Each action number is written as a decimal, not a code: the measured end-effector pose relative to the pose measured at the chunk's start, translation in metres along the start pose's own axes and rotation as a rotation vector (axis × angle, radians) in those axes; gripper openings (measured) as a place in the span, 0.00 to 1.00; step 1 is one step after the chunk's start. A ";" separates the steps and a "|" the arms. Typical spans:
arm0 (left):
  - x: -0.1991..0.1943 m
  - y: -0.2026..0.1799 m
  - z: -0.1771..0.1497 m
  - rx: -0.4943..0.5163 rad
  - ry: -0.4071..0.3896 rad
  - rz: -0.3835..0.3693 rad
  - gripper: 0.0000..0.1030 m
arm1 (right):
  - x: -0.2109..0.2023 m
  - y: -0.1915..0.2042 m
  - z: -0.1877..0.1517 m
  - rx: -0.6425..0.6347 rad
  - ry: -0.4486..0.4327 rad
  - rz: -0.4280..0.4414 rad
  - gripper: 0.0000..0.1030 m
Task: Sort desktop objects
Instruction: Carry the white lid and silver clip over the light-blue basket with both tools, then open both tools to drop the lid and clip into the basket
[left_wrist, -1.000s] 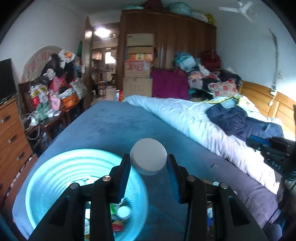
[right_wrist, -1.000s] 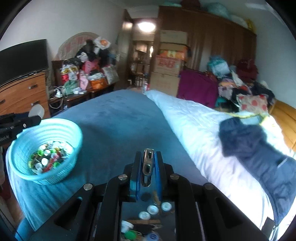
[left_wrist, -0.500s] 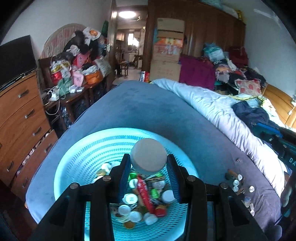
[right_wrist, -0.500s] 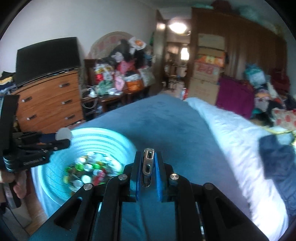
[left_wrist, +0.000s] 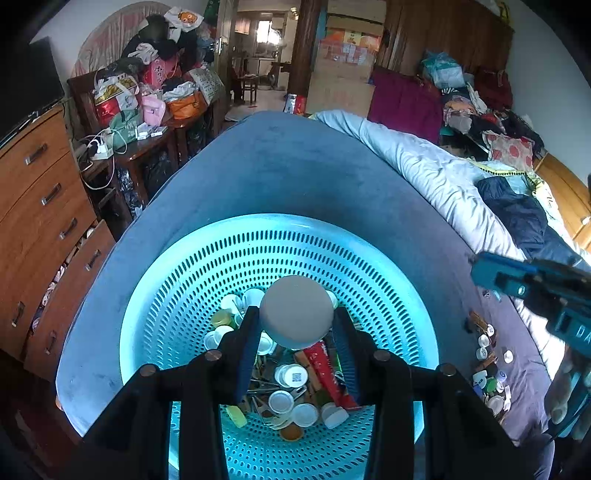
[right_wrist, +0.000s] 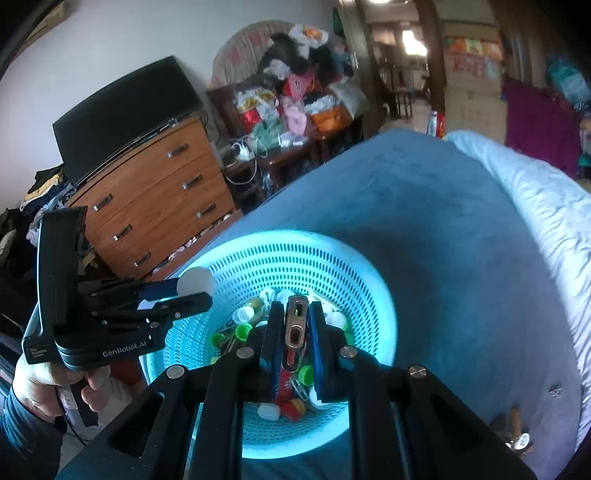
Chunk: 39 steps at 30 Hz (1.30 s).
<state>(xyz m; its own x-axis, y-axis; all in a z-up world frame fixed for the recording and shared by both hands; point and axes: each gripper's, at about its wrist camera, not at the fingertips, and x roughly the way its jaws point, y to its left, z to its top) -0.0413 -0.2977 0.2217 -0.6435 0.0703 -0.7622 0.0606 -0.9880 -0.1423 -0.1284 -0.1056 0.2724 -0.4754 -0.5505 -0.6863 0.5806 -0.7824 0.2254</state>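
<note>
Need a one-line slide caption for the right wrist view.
Right gripper holds a metal clip over the turquoise basket while the left gripper brings a white cap.

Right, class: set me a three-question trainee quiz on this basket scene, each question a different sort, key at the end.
1. True or false: the left gripper holds a white lid.
2. The right gripper grips: A) a metal clip B) a green cap C) nothing.
3. Fill in: both grippers hang over the teal ____.

Key: 1 true; 2 A; 3 basket.
</note>
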 end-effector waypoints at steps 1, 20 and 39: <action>0.002 0.003 0.001 -0.003 0.001 0.002 0.40 | 0.003 0.001 0.000 0.002 0.002 0.004 0.13; 0.017 0.002 -0.009 0.007 0.016 0.004 0.40 | 0.024 0.007 -0.002 -0.017 0.025 0.028 0.16; -0.054 -0.101 -0.041 0.153 -0.199 -0.122 0.64 | -0.236 -0.076 -0.106 -0.188 -0.513 -0.356 1.00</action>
<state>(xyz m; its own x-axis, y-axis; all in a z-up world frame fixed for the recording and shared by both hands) 0.0188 -0.1964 0.2508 -0.7773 0.1766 -0.6038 -0.1326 -0.9842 -0.1171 0.0097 0.1149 0.3437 -0.8882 -0.3722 -0.2693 0.4126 -0.9040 -0.1116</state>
